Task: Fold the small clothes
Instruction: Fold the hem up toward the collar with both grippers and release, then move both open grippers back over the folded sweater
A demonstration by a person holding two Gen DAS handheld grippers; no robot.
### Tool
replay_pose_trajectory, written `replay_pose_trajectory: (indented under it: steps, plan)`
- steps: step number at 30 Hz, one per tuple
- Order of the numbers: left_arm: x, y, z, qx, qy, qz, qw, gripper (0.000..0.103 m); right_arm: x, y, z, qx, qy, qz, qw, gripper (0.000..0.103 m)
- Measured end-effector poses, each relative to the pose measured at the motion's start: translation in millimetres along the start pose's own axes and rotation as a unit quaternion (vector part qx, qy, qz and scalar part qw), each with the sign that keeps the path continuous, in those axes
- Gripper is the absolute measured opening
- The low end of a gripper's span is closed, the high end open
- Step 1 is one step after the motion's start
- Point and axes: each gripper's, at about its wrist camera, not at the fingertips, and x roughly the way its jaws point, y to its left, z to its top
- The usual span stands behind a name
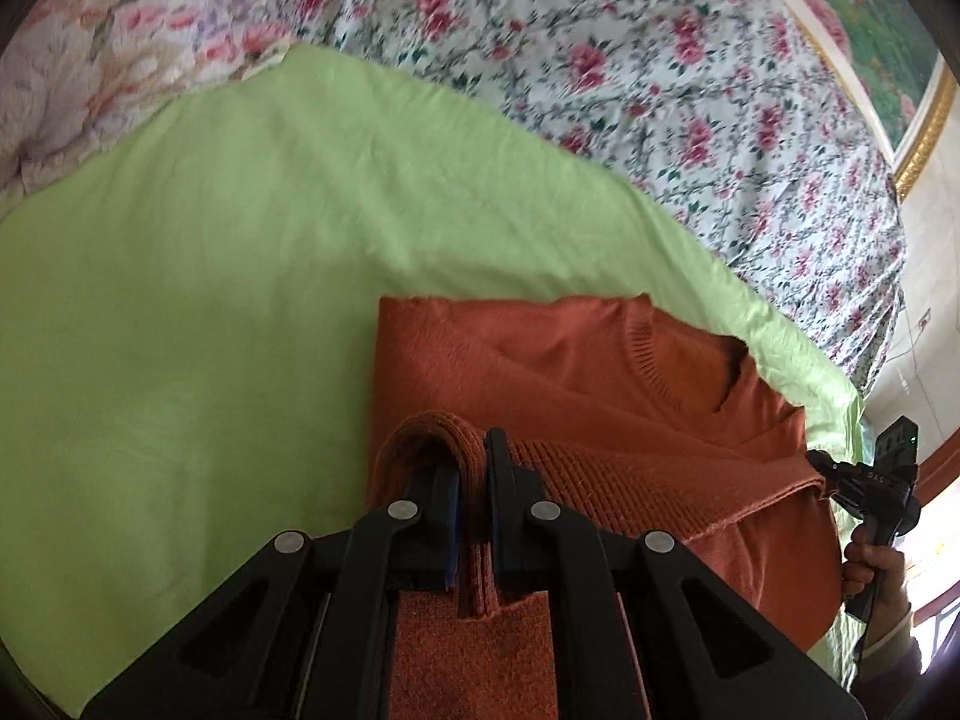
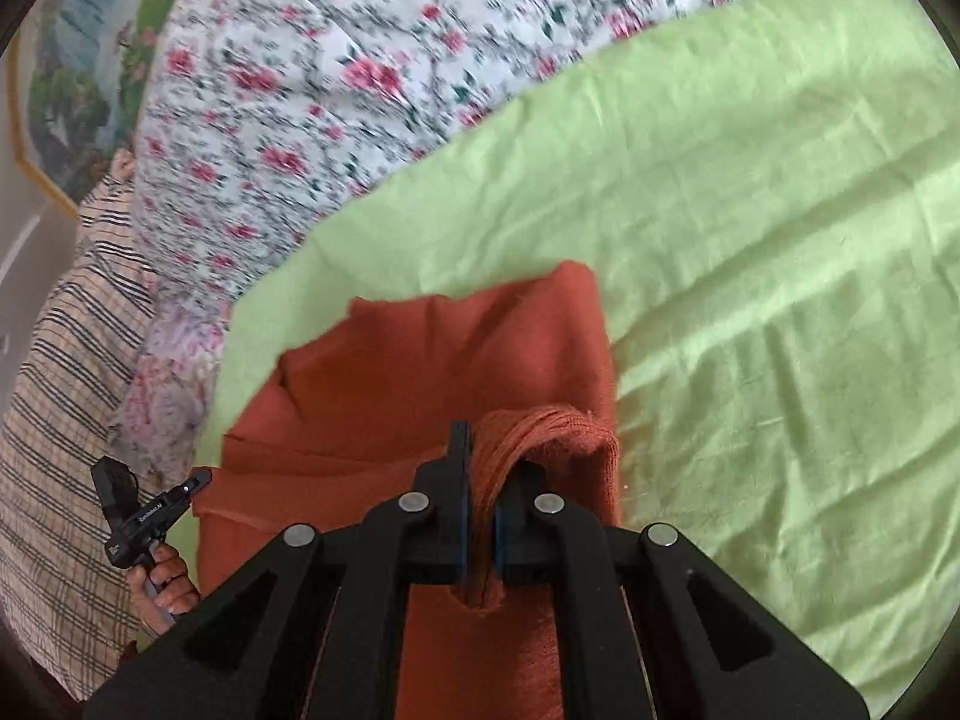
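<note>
A rust-orange knit sweater (image 1: 570, 360) lies partly folded on a light green sheet (image 1: 210, 276), its ribbed neckline (image 1: 660, 372) facing up at the right. My left gripper (image 1: 474, 450) is shut on a bunched fold of the sweater's edge, which loops over the left finger. In the right wrist view the same sweater (image 2: 432, 360) spreads ahead, and my right gripper (image 2: 483, 456) is shut on another gathered fold that drapes over its right finger. The other hand-held gripper shows at each view's side edge (image 1: 870, 480), (image 2: 144, 516), gripped by a hand.
The green sheet (image 2: 750, 240) covers a bed with a floral bedspread (image 1: 660, 90) behind it. A striped and checked cloth (image 2: 66, 420) hangs at the left of the right wrist view. A gold-framed picture (image 1: 870, 30) is on the wall beyond.
</note>
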Motion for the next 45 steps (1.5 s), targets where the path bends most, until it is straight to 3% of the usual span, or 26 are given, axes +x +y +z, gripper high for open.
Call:
replay_pose_trajectory:
  steps: [3, 5, 7, 9, 11, 13, 15, 18, 20, 22, 24, 25, 27, 31, 35, 41, 45]
  plan:
    - [-8, 2, -10, -0.011, 0.003, -0.004, 0.9999, 0.014, 4, -6, -2, 0.011, 0.009, -0.004, 1.0, 0.012]
    - [-21, -3, -20, -0.01, 0.002, -0.009, 0.9999, 0.027, -5, -6, -6, 0.014, -0.002, -0.006, 1.0, 0.023]
    - [-38, -15, -37, -0.001, 0.0, -0.029, 0.9996, 0.035, -23, -1, -11, 0.009, -0.031, -0.009, 0.999, 0.049]
    - [-48, -34, -56, 0.021, 0.006, -0.046, 0.9987, 0.038, -44, 10, -23, -0.009, -0.063, -0.009, 0.998, 0.052]
    - [-47, -58, -76, 0.053, 0.028, -0.067, 0.9959, 0.043, -51, 23, -35, -0.032, -0.061, 0.005, 0.998, 0.052]
    - [-35, -78, -89, 0.081, 0.054, -0.073, 0.9925, 0.044, -45, 43, -52, -0.076, -0.028, 0.026, 0.996, 0.052]
    - [-22, -93, -94, 0.109, 0.068, -0.051, 0.9904, 0.045, -28, 64, -69, -0.129, 0.023, 0.034, 0.991, 0.052]
    - [-7, -103, -83, 0.134, 0.074, -0.029, 0.9877, 0.045, -1, 84, -86, -0.203, 0.085, 0.008, 0.975, 0.052]
    - [2, -100, -63, 0.132, 0.069, -0.013, 0.9888, 0.045, 13, 86, -84, -0.227, 0.101, -0.026, 0.968, 0.05]
    - [10, -88, -39, 0.108, 0.062, 0.0, 0.9922, 0.045, 19, 80, -70, -0.219, 0.086, -0.051, 0.97, 0.05]
    - [15, -78, -10, 0.071, 0.04, 0.022, 0.9965, 0.052, 21, 69, -47, -0.191, 0.055, -0.078, 0.977, 0.05]
    - [13, -70, 2, 0.052, 0.022, 0.036, 0.9978, 0.058, 20, 62, -34, -0.17, 0.031, -0.088, 0.981, 0.05]
    - [4, -52, 20, 0.005, -0.005, 0.028, 0.9996, 0.059, 11, 48, -13, -0.121, -0.021, -0.107, 0.987, 0.05]
    - [-18, -40, 19, -0.024, -0.029, 0.018, 0.9991, 0.062, -10, 29, 1, -0.052, -0.07, -0.091, 0.992, 0.05]
    - [-36, -44, -19, -0.004, -0.017, 0.033, 0.9993, 0.063, -15, 35, -24, -0.07, -0.061, -0.081, 0.992, 0.05]
    - [-80, -54, -97, -0.001, -0.009, 0.003, 1.0, 0.063, -21, 33, -80, -0.064, -0.038, -0.063, 0.995, 0.05]
    - [-108, -62, -140, -0.015, -0.017, -0.026, 0.9994, 0.063, -36, 35, -113, -0.076, -0.048, -0.07, 0.994, 0.05]
